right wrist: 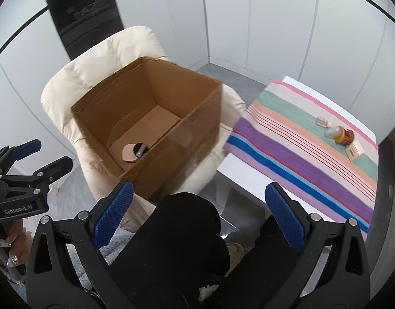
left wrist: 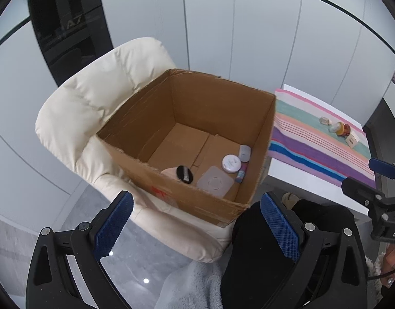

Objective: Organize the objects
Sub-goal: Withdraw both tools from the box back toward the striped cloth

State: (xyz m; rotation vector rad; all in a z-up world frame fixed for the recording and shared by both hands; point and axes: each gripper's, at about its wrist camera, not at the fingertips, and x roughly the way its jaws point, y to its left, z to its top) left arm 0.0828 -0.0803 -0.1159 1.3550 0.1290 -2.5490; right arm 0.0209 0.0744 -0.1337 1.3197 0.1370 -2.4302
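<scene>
An open cardboard box (left wrist: 218, 97) (right wrist: 194, 139) rests on a cream armchair (left wrist: 94, 97) (right wrist: 99, 59). Inside lie a round white tin (left wrist: 231, 163), a clear square lid (left wrist: 214, 181), a black puff (left wrist: 184, 174) (right wrist: 140, 149), a pale pouch (left wrist: 245, 153) and a small tube (left wrist: 241, 176). On the striped cloth (left wrist: 313, 152) (right wrist: 300, 159) to the right stand a red-labelled jar (left wrist: 341, 128) (right wrist: 345, 135), a small clear item (left wrist: 325, 121) (right wrist: 322, 121) and a little white box (left wrist: 351, 140) (right wrist: 354, 150). My left gripper (left wrist: 197, 219) (right wrist: 37, 152) hangs open and empty before the box. My right gripper (right wrist: 198, 211) (left wrist: 369, 172) is open and empty too.
The cloth covers a white table (left wrist: 295, 177) (right wrist: 248, 180) beside the chair. A person's dark-clad legs (left wrist: 261, 257) (right wrist: 187, 244) and a slippered foot (right wrist: 234, 251) are below the grippers, over a grey fleece (left wrist: 192, 285). White wall panels and a dark glass panel (left wrist: 66, 25) stand behind.
</scene>
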